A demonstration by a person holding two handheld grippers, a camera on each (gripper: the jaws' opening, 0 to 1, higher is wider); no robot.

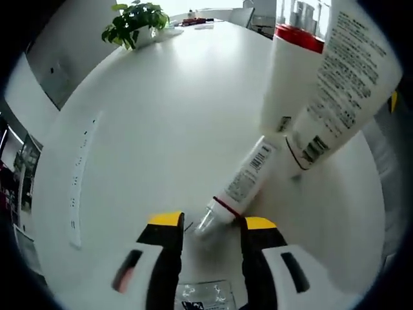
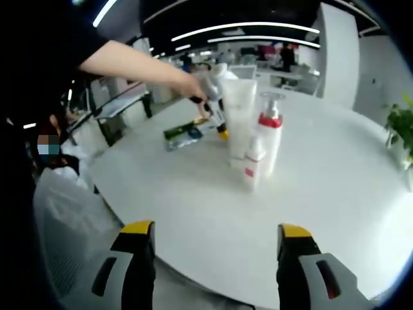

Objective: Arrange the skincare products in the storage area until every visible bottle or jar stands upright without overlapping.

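The left gripper (image 1: 213, 226), jaws apart and holding nothing, flanks a small tube (image 1: 240, 186) lying mid-table (image 1: 142, 129); the pump bottle (image 2: 268, 139) stands. The right gripper (image 2: 216, 234) hangs open near the table's edge.

table (image 1: 148, 116): white, round-edged | lying on it: slim tube (image 1: 237, 188), clear cap end down near the view's bottom | standing: large tube (image 1: 335, 84), red-collared bottle (image 1: 292, 71) | far edge: potted plant (image 1: 134, 23) | right gripper view: pump bottle (image 2: 269, 132), small bottle (image 2: 252, 166), green packet (image 2: 182, 134) flat
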